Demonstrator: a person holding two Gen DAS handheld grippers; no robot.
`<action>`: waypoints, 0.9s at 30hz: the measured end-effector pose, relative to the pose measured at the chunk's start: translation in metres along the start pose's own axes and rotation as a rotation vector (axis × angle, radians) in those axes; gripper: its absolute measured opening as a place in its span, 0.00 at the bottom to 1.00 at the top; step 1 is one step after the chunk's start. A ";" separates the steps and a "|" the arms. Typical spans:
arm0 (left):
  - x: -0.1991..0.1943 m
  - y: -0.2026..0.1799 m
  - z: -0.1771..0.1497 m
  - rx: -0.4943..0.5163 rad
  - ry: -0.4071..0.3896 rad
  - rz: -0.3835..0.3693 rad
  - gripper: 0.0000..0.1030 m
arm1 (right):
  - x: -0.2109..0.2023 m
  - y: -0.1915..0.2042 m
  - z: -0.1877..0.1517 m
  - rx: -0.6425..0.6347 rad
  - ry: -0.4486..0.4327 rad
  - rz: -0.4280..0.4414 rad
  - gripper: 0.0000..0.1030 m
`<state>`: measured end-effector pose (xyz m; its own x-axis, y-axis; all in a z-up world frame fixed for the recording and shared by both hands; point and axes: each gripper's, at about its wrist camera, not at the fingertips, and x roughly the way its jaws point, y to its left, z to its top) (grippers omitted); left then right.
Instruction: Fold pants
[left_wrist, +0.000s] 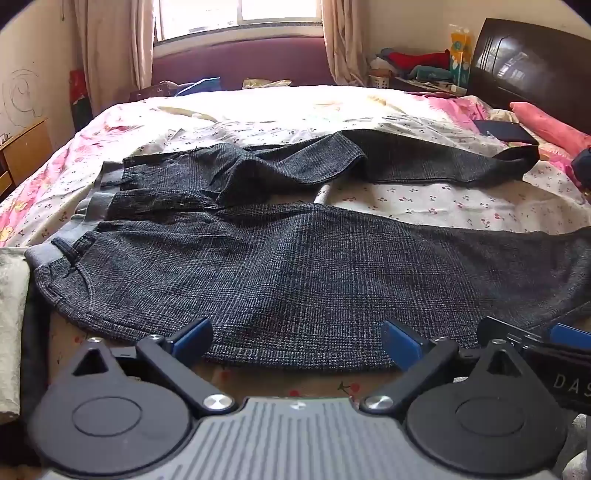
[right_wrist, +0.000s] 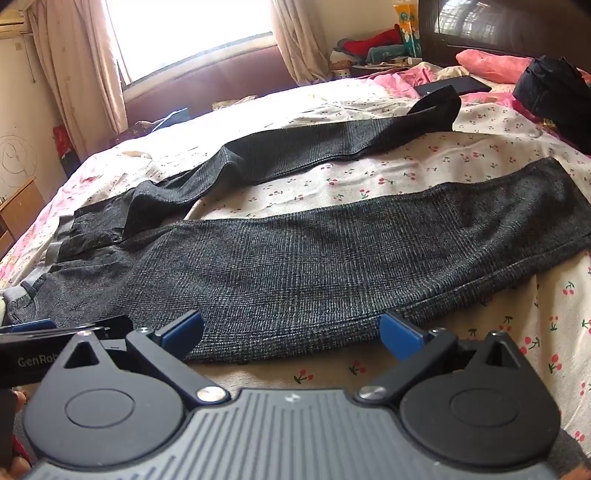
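Lying spread on the cherry-print bed sheet (right_wrist: 388, 173), the grey checked pants (left_wrist: 295, 273) run lengthwise left to right, waistband left, legs splayed apart.
A black bag (right_wrist: 554, 96), a pink pillow (left_wrist: 546, 123) and a dark flat case (left_wrist: 506, 133) crowd the headboard end; bare sheet lies between the legs. Left gripper (left_wrist: 295, 341) and right gripper (right_wrist: 291, 334) both gape wide, empty, at the near leg's front edge.

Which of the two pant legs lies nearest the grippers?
The wide, flat near leg, its edge just ahead of both open grippers. The far leg lies twisted across the bed, toward the window.
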<state>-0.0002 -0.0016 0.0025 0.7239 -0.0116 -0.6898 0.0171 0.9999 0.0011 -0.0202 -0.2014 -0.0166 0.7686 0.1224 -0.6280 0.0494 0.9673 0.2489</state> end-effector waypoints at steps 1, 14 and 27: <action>-0.003 -0.002 0.001 0.006 -0.014 -0.012 1.00 | -0.002 -0.002 0.003 0.011 0.003 0.000 0.98; 0.029 -0.128 0.035 0.215 -0.034 -0.253 1.00 | -0.023 -0.156 0.042 0.376 -0.034 -0.206 0.98; 0.083 -0.220 0.034 0.370 0.027 -0.330 1.00 | 0.026 -0.284 0.053 0.706 -0.134 -0.246 0.21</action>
<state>0.0790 -0.2234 -0.0304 0.6204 -0.3220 -0.7151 0.4901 0.8711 0.0329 0.0190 -0.4850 -0.0646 0.7510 -0.1501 -0.6431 0.5916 0.5856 0.5542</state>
